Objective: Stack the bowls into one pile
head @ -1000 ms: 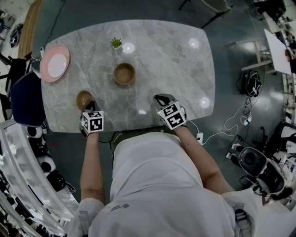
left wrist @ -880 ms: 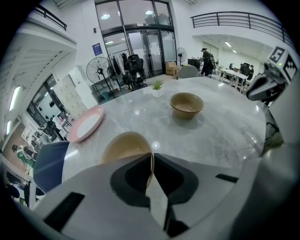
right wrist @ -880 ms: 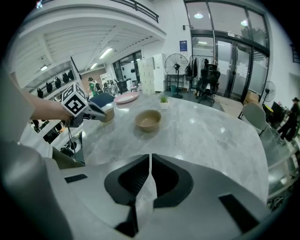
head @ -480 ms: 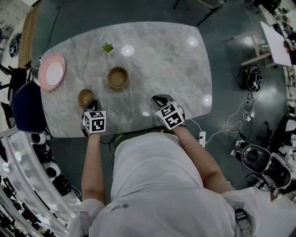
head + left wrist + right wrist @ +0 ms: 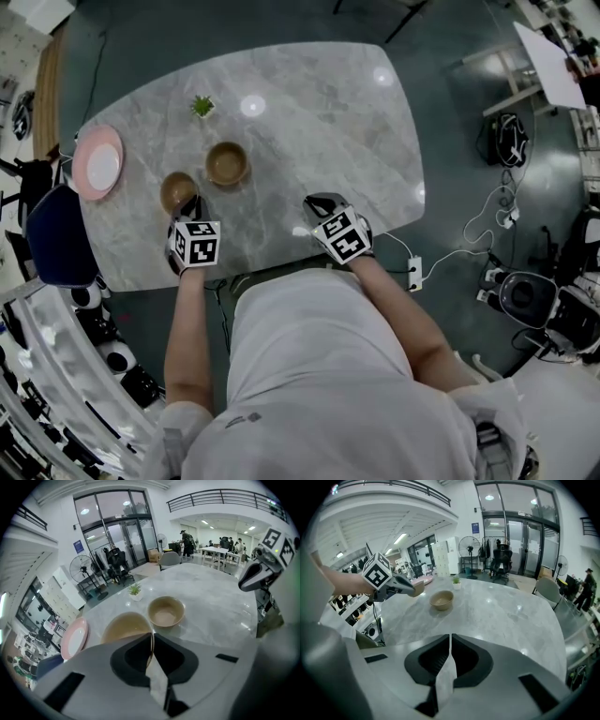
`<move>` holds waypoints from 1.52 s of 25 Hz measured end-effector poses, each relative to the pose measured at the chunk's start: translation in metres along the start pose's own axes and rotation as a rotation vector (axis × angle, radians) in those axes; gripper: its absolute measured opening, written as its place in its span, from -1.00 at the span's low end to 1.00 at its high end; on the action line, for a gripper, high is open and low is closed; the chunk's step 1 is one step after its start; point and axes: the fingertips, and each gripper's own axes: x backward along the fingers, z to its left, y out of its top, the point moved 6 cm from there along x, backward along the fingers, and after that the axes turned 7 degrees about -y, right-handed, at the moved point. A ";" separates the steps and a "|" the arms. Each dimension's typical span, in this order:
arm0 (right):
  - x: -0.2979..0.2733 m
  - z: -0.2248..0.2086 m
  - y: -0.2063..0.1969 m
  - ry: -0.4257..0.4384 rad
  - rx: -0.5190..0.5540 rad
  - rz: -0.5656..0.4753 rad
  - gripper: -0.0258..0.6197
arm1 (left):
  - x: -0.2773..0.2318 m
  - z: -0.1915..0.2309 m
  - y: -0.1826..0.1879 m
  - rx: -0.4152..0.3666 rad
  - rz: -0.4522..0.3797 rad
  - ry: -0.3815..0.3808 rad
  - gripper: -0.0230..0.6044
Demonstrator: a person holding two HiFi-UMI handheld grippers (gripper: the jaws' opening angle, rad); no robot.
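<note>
Two wooden bowls are on the grey marble table. My left gripper is shut on the near rim of the darker bowl, holding it just left of and nearer than the lighter bowl. In the left gripper view the held bowl has its thin rim pinched between the jaws, and the lighter bowl stands empty behind it. My right gripper is shut with nothing in it, near the table's front edge. The right gripper view shows the lighter bowl far ahead.
A pink plate lies at the table's left end. A small potted plant stands behind the bowls. A dark chair is at the left corner, and cables and bags lie on the floor to the right.
My left gripper has carried the darker bowl towards the lighter bowl, and the gap between the two bowls has shrunk. The right gripper has stayed about where it was.
</note>
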 end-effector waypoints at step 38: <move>0.054 -0.022 -0.080 -0.225 -0.293 0.058 -0.84 | -0.072 -0.064 0.064 -0.286 0.016 -0.242 -0.86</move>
